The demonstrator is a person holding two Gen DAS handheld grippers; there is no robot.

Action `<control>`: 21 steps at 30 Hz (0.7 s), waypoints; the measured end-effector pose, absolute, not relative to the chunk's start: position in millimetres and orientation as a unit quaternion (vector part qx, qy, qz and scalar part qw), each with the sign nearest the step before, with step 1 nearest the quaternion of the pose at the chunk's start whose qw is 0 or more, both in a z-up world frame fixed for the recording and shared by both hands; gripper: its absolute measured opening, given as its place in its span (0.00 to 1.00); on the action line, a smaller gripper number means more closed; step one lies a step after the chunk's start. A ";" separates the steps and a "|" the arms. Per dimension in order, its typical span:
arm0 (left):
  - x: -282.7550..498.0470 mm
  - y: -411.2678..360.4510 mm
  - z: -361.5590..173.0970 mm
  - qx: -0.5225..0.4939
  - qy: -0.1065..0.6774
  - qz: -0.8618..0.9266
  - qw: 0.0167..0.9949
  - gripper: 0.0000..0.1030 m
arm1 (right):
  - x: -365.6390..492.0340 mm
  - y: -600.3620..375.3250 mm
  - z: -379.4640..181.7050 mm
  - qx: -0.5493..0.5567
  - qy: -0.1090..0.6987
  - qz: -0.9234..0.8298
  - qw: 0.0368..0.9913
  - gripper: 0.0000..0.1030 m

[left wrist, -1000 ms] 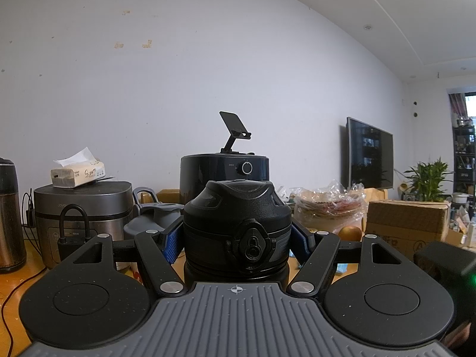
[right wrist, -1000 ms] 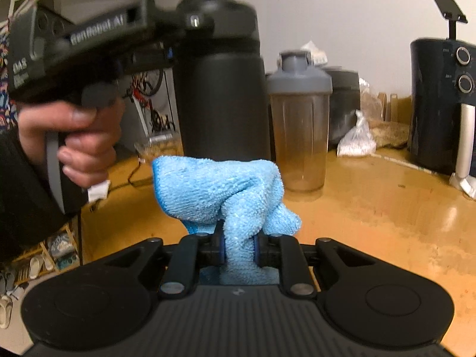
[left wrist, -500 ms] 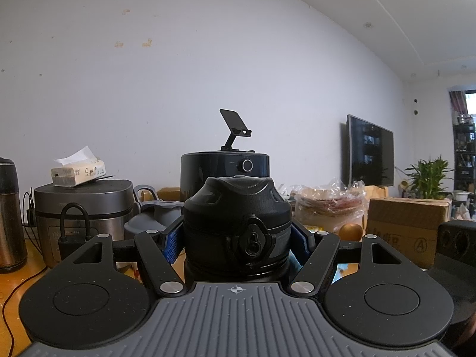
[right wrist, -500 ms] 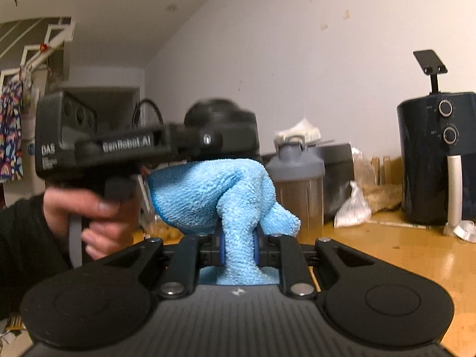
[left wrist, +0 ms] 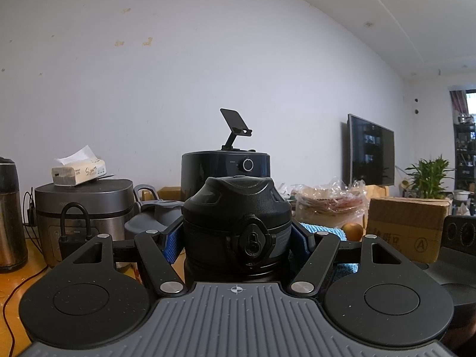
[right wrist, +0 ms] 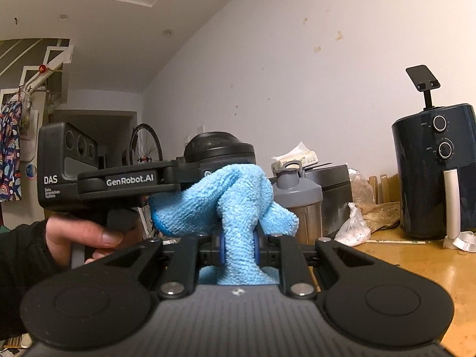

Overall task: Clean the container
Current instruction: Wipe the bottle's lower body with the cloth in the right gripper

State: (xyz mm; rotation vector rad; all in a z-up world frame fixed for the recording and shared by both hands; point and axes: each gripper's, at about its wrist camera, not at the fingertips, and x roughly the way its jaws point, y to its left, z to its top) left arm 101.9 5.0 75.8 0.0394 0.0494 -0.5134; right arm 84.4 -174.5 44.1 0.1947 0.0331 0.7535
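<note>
The container is a black bottle (left wrist: 236,226) with a domed lid, held upright. My left gripper (left wrist: 236,238) is shut on it just under the lid, with a blue pad (left wrist: 171,244) pressed on each side. In the right wrist view the bottle's lid (right wrist: 218,147) shows above the left gripper's body (right wrist: 119,180), which a hand (right wrist: 86,233) holds. My right gripper (right wrist: 237,244) is shut on a bunched light blue cloth (right wrist: 235,199). The cloth lies against the bottle's side just below the lid. A strip of cloth (left wrist: 324,229) shows to the right of the bottle.
A dark air fryer (right wrist: 434,172) stands at the right on the wooden table (right wrist: 401,267). A grey-lidded shaker bottle (right wrist: 297,202) and a small plastic bag (right wrist: 354,226) sit behind the cloth. A rice cooker (left wrist: 83,205) with a tissue box (left wrist: 78,171) and a cardboard box (left wrist: 407,226) stand beyond.
My right gripper rose and swung, bringing the cloth from low beside the bottle's body up to just under the lid. The cloth now shows in the left wrist view. The left gripper stayed still.
</note>
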 end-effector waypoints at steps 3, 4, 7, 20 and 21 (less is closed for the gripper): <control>102.6 4.0 76.2 0.020 0.025 -0.254 0.967 0.66 | 80.7 -174.4 42.3 0.091 0.015 0.365 0.926 0.12; 102.8 3.6 76.4 0.020 0.025 -0.254 0.967 0.66 | 79.4 -175.0 41.6 0.091 0.015 0.365 0.926 0.12; 103.8 3.6 76.3 0.020 0.025 -0.254 0.967 0.66 | 76.1 -178.7 38.4 0.092 0.015 0.360 0.928 0.12; 103.1 6.2 74.3 0.018 0.023 -0.253 0.967 0.66 | 62.0 -203.9 29.7 0.092 0.011 0.336 0.937 0.12; 103.2 6.4 74.2 0.018 0.023 -0.253 0.967 0.66 | 61.5 -203.8 29.3 0.089 0.010 0.332 0.939 0.12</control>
